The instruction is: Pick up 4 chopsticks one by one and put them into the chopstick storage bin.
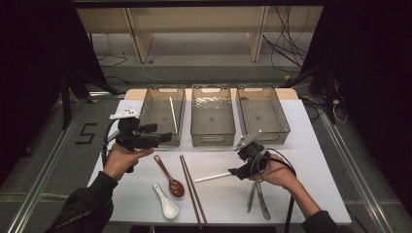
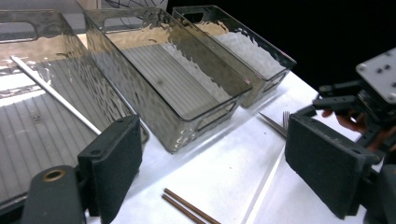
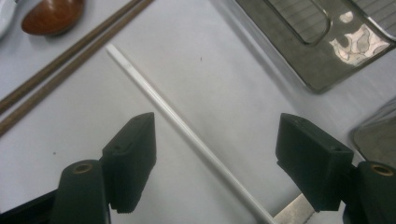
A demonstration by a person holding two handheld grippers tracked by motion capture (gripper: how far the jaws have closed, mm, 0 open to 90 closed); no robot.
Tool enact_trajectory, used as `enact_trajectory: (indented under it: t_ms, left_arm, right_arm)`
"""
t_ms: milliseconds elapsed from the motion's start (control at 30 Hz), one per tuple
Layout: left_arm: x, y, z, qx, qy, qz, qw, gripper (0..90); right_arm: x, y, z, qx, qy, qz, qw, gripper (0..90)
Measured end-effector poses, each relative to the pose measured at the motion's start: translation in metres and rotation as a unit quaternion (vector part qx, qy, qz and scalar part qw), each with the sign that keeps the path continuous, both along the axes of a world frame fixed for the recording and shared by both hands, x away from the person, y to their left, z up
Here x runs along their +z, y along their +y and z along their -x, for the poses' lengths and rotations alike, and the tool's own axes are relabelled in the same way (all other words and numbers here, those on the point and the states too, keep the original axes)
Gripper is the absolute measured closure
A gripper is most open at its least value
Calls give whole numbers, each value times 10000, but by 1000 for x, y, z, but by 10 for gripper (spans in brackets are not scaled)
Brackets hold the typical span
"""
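1 white chopstick already in far-left smoky clear plastic bin; left claw wide, empty. Right claw wide over 2nd white chopstick on worktop, near centre-right. Spoons, brown chopsticks, forks left.

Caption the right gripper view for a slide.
Open right gripper poised over a white chopstick on the table.

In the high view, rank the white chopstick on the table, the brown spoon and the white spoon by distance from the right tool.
1. White chopstick, right at the right tool, pointing left.
2. Brown spoon, farther left, past the brown chopsticks.
3. White spoon, left and nearer the table's front edge.
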State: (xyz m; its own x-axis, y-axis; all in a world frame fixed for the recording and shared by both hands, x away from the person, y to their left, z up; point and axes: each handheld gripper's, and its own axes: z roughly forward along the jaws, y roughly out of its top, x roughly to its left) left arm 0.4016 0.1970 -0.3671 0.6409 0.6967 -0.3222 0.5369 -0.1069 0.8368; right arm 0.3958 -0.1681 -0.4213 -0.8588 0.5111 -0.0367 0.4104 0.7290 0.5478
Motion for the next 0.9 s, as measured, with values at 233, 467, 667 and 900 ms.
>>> enact_trajectory:
  t_ms: [233, 467, 667, 900]
  left_arm:
    - [-13, 1, 19, -58, -121, -52, 9999, 172]
    - [-20, 5, 34, -39, -287, -60, 9996, 163]
    - [-24, 1, 42, -58, -404, -203, 9990, 162]
    - [-27, 2, 49, -44, -462, -227, 9987, 162]
  right_arm:
    - [-4, -1, -7, 11, 38, 216, 9998, 304]
    - [-10, 2, -13, 143, 118, 516, 9985, 304]
    - [-16, 5, -16, 236, 148, 719, 9970, 315]
    - [-19, 6, -18, 337, 190, 861, 9955, 373]
